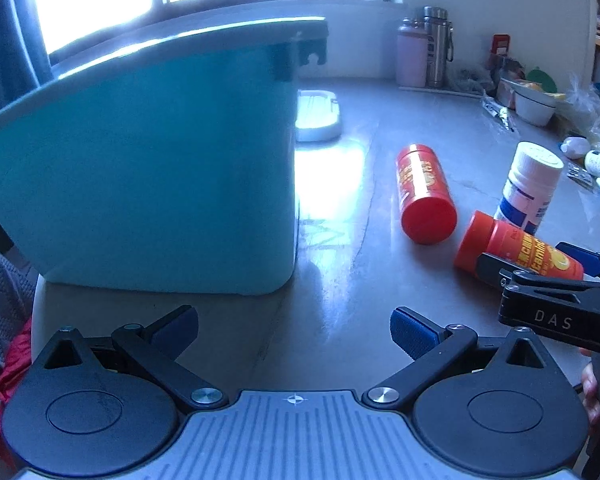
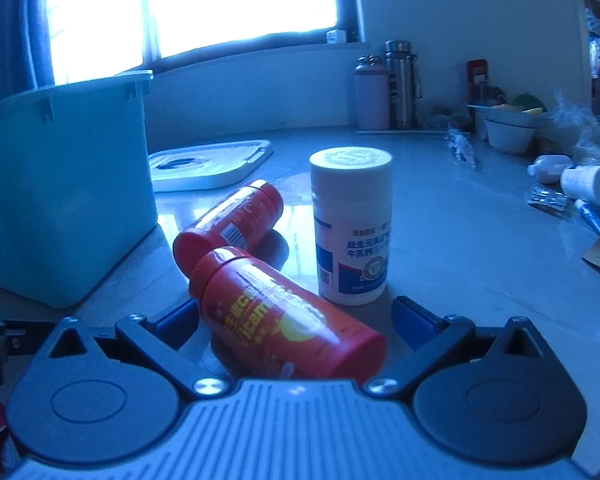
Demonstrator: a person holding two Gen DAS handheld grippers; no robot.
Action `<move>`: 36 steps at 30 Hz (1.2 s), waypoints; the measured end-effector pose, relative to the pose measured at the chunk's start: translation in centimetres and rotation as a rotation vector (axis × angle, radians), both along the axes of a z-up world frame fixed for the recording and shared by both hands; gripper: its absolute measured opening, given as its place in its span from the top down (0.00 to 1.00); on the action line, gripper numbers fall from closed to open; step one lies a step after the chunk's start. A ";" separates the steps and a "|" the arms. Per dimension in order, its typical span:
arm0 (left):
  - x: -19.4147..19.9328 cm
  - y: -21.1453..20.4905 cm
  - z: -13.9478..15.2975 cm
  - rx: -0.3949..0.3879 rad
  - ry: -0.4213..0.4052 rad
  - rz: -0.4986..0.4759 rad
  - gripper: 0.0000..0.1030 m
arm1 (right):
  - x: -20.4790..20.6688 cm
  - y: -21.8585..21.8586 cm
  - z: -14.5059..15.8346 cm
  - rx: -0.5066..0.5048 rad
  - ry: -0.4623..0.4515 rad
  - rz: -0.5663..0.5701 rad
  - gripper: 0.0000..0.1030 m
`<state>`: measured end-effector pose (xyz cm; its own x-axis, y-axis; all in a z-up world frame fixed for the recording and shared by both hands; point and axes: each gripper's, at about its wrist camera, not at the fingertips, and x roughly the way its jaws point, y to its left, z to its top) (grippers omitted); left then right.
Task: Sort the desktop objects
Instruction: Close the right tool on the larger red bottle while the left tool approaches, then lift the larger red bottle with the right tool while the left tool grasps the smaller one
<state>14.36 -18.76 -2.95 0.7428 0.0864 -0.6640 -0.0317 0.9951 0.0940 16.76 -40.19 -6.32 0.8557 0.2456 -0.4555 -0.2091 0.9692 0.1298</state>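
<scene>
Two red bottles lie on the grey table. The nearer one [image 2: 284, 316] [image 1: 516, 250] lies between the spread fingers of my right gripper [image 2: 294, 322], which is open around it; the fingers do not press it. The farther red bottle [image 2: 230, 222] [image 1: 424, 192] lies beside it. A white bottle with a blue label [image 2: 352, 228] [image 1: 530, 186] stands upright just behind. My left gripper [image 1: 294, 330] is open and empty in front of the teal bin [image 1: 148, 160]. The right gripper also shows in the left wrist view [image 1: 540, 276].
The bin [image 2: 60, 200] stands at the left, its white lid [image 2: 208, 164] [image 1: 316, 114] flat on the table behind it. Flasks [image 2: 388, 84], a bowl [image 2: 508, 128] and small bottles and clutter [image 2: 580, 184] line the back and right side.
</scene>
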 end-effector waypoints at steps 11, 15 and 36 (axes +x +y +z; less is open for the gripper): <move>0.6 -0.3 -0.4 0.016 0.017 0.004 0.00 | -1.2 0.9 -0.9 -0.051 -0.003 0.177 0.51; 0.6 -0.4 -0.3 0.013 0.009 -0.001 0.00 | -2.2 0.6 -0.7 -0.048 0.018 0.142 0.51; 0.5 1.1 -0.3 -0.071 -0.037 -0.046 0.00 | -6.3 -0.2 3.0 0.022 -0.003 0.054 0.51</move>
<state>14.87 -17.68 -3.20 0.7692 0.0054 -0.6390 0.0121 0.9997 0.0231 10.46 -40.41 -3.34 0.8422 0.3014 -0.4471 -0.2611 0.9535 0.1508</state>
